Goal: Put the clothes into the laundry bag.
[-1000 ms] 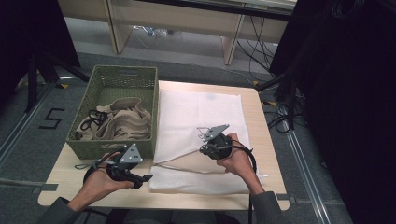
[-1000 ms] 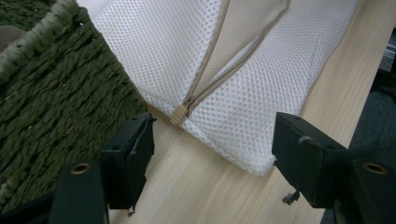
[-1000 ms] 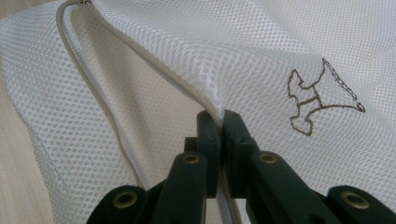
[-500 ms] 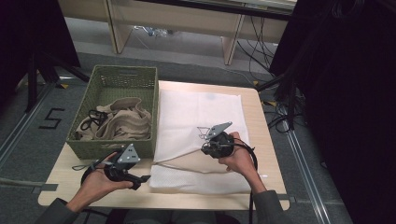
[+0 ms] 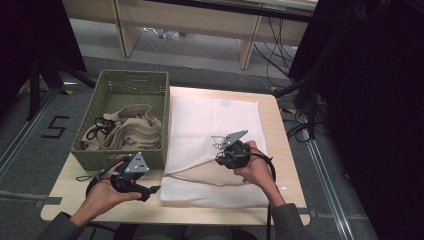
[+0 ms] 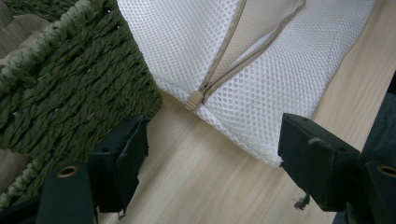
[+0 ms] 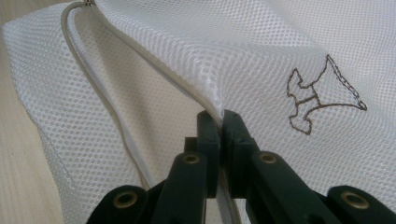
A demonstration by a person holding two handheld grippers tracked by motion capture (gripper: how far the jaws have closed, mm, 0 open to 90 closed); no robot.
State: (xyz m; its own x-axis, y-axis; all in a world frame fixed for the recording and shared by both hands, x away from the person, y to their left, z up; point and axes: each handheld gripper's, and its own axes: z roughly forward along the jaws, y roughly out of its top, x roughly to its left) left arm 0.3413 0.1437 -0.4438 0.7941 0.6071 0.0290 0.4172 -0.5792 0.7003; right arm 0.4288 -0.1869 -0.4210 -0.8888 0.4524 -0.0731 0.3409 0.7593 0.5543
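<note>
A: Mesh laundry bag (image 5: pixel 212 125) is spread on the table (image 5: pixel 282 145), right of the basket (image 5: pixel 120 87) of clothes (image 5: pixel 132 132). How much is done?

B: Zipper (image 6: pixel 195 99) partly undone; nothing loaded yet. Left gripper (image 5: pixel 150 191), jaws lately widened, holds nothing. Right gripper (image 5: pixel 220 159) is clamped on the upper flap, raised slightly higher than 1 second ago.

Light falls from above on the wooden table (image 5: pixel 280 140) and the white mesh bag (image 5: pixel 210 120), while the room around lies dark. Both gripper views are evenly lit, sharp on the mesh, shadows soft.
</note>
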